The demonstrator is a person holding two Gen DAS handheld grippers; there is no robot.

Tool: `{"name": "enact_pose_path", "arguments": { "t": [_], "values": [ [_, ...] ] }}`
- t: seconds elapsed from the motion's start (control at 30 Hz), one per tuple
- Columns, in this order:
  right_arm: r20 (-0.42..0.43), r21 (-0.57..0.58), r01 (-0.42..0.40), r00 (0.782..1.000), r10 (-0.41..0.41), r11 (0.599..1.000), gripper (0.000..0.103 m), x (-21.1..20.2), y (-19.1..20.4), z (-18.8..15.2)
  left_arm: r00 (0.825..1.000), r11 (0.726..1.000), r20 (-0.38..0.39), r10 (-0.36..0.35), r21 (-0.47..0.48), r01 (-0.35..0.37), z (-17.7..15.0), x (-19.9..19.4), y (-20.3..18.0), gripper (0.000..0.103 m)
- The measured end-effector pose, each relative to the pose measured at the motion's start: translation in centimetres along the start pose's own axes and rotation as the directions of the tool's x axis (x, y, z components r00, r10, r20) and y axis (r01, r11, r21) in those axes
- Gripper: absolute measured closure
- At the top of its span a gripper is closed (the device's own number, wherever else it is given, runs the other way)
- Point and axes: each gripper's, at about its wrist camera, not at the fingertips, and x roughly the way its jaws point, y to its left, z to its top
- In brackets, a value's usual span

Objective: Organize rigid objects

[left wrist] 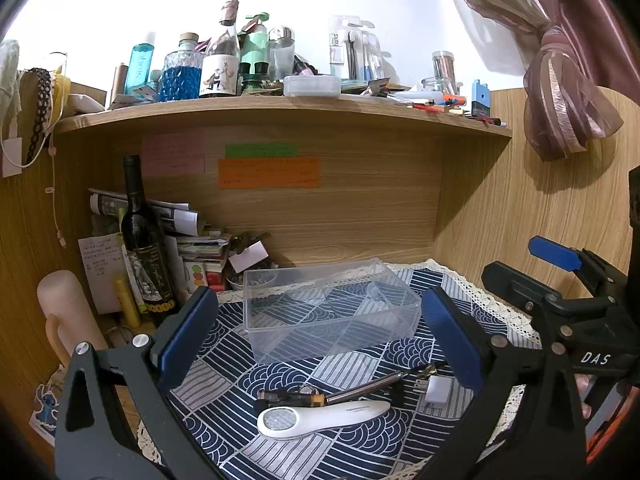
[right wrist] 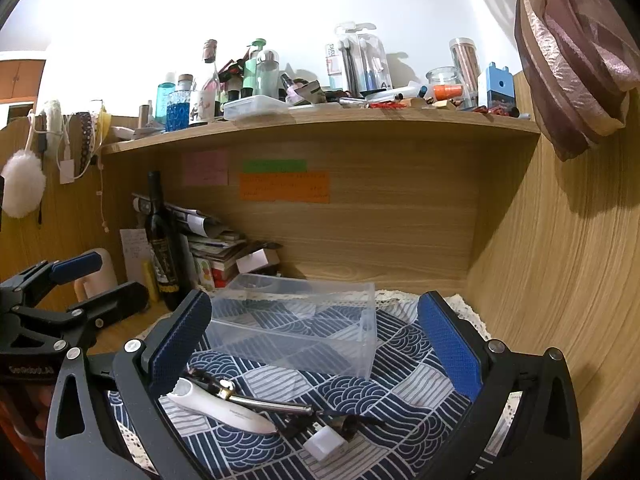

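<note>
1. Both my grippers hang with jaws spread wide and nothing between them: the left gripper (left wrist: 316,334) and the right gripper (right wrist: 316,344) each frame the clear box (left wrist: 328,312) from the near side.
2. The box sits at 12 o'clock on the patterned cloth (left wrist: 224,376), open side up and looking empty, so I judge it is the bin for the loose pieces.
3. Those pieces lie in a heap at 6 o'clock, nearer me than the box: a white handheld device (left wrist: 320,416), a metal rod (left wrist: 368,390) crossing just behind it, and a white plug (left wrist: 434,392) at its 3 o'clock end. They touch or overlap, so lifting one may drag another.
4. Free room: a bare strip of cloth separates the heap from the box, enough for a short lift and carry toward 12.
5. Edges: the wooden side panel (right wrist: 560,280) closes off 3 o'clock, the shelf (left wrist: 280,114) overhangs above, and a wine bottle (left wrist: 144,240) with stacked papers (left wrist: 192,236) crowds 10 o'clock. I would keep the left gripper away from that bottle.
6. The tabletop itself is mostly hidden by the cloth.
</note>
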Motion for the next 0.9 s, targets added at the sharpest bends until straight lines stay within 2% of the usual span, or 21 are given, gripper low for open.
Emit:
{"name": "enact_pose_path", "arguments": {
  "t": [0.9],
  "values": [
    [0.013, 0.0, -0.001, 1.0, 0.001, 1.0, 0.0, -0.18, 0.16, 0.15, 1.0, 1.0, 0.011, -0.012, -0.008, 0.012, 0.21, -0.22, 0.17, 0.0]
  ]
}}
